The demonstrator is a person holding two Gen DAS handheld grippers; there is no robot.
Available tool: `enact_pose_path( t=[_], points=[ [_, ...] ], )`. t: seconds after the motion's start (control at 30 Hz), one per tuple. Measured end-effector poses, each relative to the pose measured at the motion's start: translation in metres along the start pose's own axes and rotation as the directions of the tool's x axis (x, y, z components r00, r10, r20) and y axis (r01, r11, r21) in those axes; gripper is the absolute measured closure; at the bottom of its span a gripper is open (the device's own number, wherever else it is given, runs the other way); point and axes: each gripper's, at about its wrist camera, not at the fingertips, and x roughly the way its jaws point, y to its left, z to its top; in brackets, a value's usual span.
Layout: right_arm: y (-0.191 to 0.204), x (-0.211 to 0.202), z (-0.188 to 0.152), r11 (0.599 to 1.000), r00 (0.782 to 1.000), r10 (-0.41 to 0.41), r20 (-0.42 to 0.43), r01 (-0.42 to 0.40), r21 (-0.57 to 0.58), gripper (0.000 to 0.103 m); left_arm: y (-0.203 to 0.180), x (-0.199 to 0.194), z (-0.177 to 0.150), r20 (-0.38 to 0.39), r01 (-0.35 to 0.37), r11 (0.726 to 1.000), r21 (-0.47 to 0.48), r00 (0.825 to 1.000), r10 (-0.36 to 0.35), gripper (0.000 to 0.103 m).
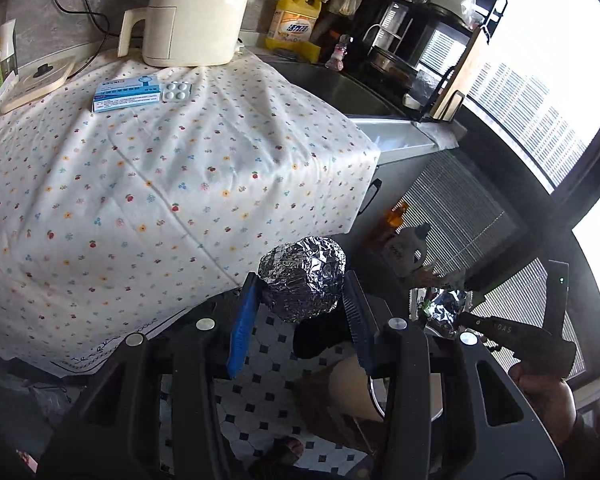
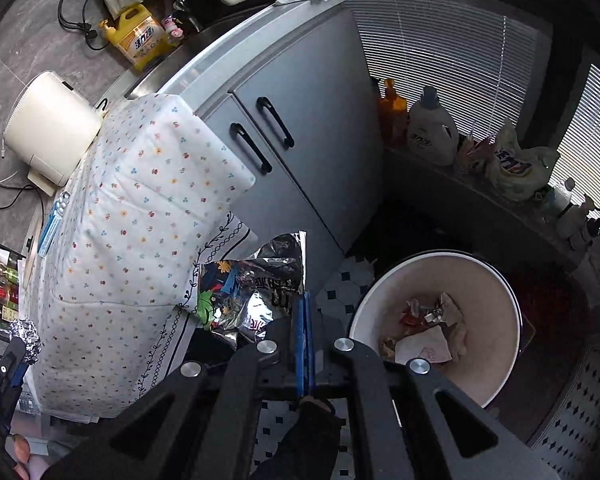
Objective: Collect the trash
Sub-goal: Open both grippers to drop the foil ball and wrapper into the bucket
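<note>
Left wrist view, closest in: the left gripper (image 1: pixel 302 302) has its blue-padded fingers (image 1: pixel 242 322) clamped on a crumpled ball of silver foil (image 1: pixel 304 280), held out past the edge of the counter draped in a white cloth dotted with small flowers (image 1: pixel 148 184), above the black-and-white tiled floor (image 1: pixel 260 384). From the right wrist view, the right gripper (image 2: pixel 303 312) is pinched tight on the edge of a flattened, shiny printed snack wrapper (image 2: pixel 248 284), which hangs beside the cloth's hem. Just right of it and lower down stands a round white bin (image 2: pixel 496 292) with scraps of paper and wrappers already inside. Farther back on the cloth lie a blue medicine box (image 1: pixel 126 94) and a pill blister (image 1: pixel 176 91), with a cream kettle (image 1: pixel 192 12) behind them.
</note>
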Motion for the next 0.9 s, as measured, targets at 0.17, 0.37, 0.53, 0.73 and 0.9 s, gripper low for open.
enact_pose_path(
  t=[0.17,0.37,0.53,0.73,0.9],
  points=[
    [-0.051,-0.001,-0.012,0.996,0.998,-0.056,-0.015,0.057,0.064,0.101,-0.035,0.016,-0.011,-0.038,0.036,0.998,0.043,0.999,-0.034,0.060],
    [-0.099,0.003,-0.025,0.987,0.995,-0.088,-0.055,0.095,0.129,0.097,-0.078,0.031,-0.022,-0.083,0.076,0.991,0.109,0.994,-0.067,0.060],
    [-0.131,-0.012,-0.032,0.982,0.997,-0.070,-0.026,0.074,0.173,0.043,-0.114,0.048,-0.031,-0.133,0.126,0.978,0.166,0.986,-0.104,0.060],
    [-0.172,-0.050,-0.040,0.971,0.997,-0.071,0.027,0.063,0.229,0.044,-0.163,0.067,-0.040,-0.195,0.208,0.946,0.251,0.968,-0.161,0.060],
    [-0.200,-0.079,-0.053,0.956,0.995,-0.087,0.056,0.068,0.284,0.044,-0.199,0.086,-0.054,-0.261,0.273,0.915,0.296,0.945,-0.197,0.060]
  ],
)
